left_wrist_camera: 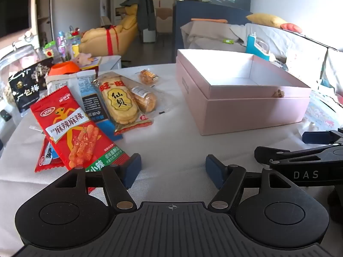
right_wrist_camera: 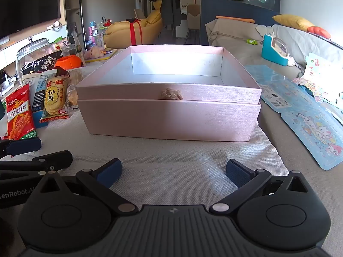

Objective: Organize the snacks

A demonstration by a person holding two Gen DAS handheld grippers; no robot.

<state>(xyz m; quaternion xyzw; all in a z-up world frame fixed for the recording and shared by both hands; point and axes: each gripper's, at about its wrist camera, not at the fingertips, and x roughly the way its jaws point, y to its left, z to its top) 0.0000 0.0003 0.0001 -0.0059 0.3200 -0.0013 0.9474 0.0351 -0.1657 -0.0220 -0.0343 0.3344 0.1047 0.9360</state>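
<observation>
Snacks are seen heaped toward the table's left edge, none yet moved into the open pink box standing empty near the middle of the white cloth. The left gripper is held just in front of the red spicy-strip packet, its blue pads well apart and nothing between them; the right gripper is poised before the box's near wall, jaws spread wide and likewise empty. The task appears to be at its opening step, the first pick not yet made. The red packet, lying uppermost and nearest, would seem the likely first choice; a flat, slippery wrapper of that kind calls for a low approach and a pinch at one edge. Behind it the rice-cracker pack is overlapped by neighbouring packets. Bare cloth is left between the pile and the box, giving open room for a carry, though the box's raised rim must be cleared. Sticker sheets crowd the table's right edge.
</observation>
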